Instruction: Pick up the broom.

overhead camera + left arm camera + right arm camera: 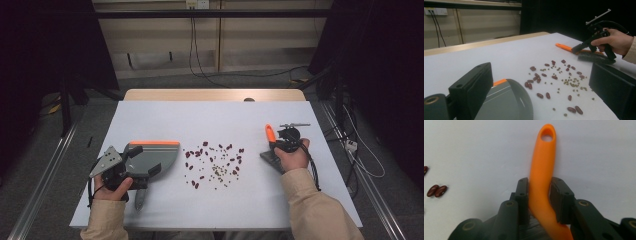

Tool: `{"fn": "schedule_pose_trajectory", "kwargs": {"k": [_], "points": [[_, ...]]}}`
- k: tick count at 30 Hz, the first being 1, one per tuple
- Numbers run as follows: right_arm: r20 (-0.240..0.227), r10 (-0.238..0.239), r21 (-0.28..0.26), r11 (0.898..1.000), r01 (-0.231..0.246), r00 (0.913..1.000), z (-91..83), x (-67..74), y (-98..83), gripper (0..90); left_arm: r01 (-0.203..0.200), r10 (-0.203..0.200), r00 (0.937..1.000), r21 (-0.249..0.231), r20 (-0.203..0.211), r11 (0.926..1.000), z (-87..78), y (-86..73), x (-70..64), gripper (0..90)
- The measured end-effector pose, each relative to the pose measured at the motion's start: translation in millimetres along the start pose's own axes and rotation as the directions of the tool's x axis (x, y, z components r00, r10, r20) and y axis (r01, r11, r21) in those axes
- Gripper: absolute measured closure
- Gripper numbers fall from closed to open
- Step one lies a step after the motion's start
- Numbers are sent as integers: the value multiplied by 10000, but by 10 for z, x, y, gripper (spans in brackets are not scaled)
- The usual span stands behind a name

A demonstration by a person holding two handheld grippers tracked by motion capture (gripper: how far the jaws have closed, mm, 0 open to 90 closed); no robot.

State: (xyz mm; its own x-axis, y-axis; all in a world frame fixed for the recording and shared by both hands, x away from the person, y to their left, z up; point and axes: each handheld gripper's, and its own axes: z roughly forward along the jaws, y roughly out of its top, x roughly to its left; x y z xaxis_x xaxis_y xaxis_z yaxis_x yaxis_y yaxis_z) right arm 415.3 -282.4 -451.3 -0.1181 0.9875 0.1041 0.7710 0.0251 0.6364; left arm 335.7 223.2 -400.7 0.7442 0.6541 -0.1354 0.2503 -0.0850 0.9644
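- Table [150,112]: white top, work area for sweeping up spilled beans.
- Dustpan [152,156]: grey with orange edge, flat at the left, mouth toward the spill. Rigid light plastic by the look; best taken by its rear handle. The left gripper [131,172] sits at that handle; whether its jaws are closed on it cannot be told.
- Brush [541,170]: orange handle, dark bristles, lying right of the spill. Smooth, stiff, light, likely slippery. The right gripper [539,200] pinches mid-handle, jaws drawn in on both sides.
- Beans [215,162]: red and small green, scattered mid-table; hard, prone to rolling.
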Motion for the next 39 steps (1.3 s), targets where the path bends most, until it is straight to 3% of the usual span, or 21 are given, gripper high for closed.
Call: {"fn": "schedule_pose_trajectory", "kwargs": {"k": [5,8,9,12,18,20,22,25,29,32,34,37,39], "points": [[-268,-137,-438,9990,125,9995,-93,-26,35,723,-80,80,10000,-13,36,10000,15,30,-20,51],[-379,-105,-208,9997,97,9992,-78,-20,29,713,-71,70,10000,23,50,10000,30,30,-32,51],[-852,-81,434,9990,119,9963,-16,-16,3,698,-97,96,9999,52,56,9999,31,28,-36,51],[-728,-367,284,9988,388,9967,-14,2,-7,686,-112,112,9999,69,48,9999,25,23,-37,52],[-1316,167,305,9995,-128,9912,16,-50,30,610,-95,95,9999,82,33,9999,26,15,-22,52],[-1273,-430,663,9965,518,9909,25,-30,75,587,-125,124,9999,122,41,9998,30,12,-14,52],[-1251,-724,869,9927,836,9895,36,-24,103,630,-145,145,9999,178,38,9997,35,10,-14,52],[-1238,-466,1231,9905,619,9912,62,-51,160,670,-180,179,9998,196,40,9996,34,10,-16,52],[-1105,-749,1731,9805,934,9910,83,-16,221,675,-139,139,9999,157,10,9998,42,13,-9,52],[-1141,-571,1606,9842,751,9918,81,-32,201,691,-214,213,9997,173,67,9996,46,16,-9,52],[-1083,-717,1290,9880,856,9915,79,-34,162,711,-255,253,9996,210,89,9995,46,13,-10,52],[-1367,-406,650,9966,498,9898,68,-91,68,715,-231,229,9997,212,113,9995,60,8,-24,53],[-1373,-369,624,9970,458,9898,68,-92,63,715,-224,221,9997,253,110,9994,75,4,-32,52]]}}
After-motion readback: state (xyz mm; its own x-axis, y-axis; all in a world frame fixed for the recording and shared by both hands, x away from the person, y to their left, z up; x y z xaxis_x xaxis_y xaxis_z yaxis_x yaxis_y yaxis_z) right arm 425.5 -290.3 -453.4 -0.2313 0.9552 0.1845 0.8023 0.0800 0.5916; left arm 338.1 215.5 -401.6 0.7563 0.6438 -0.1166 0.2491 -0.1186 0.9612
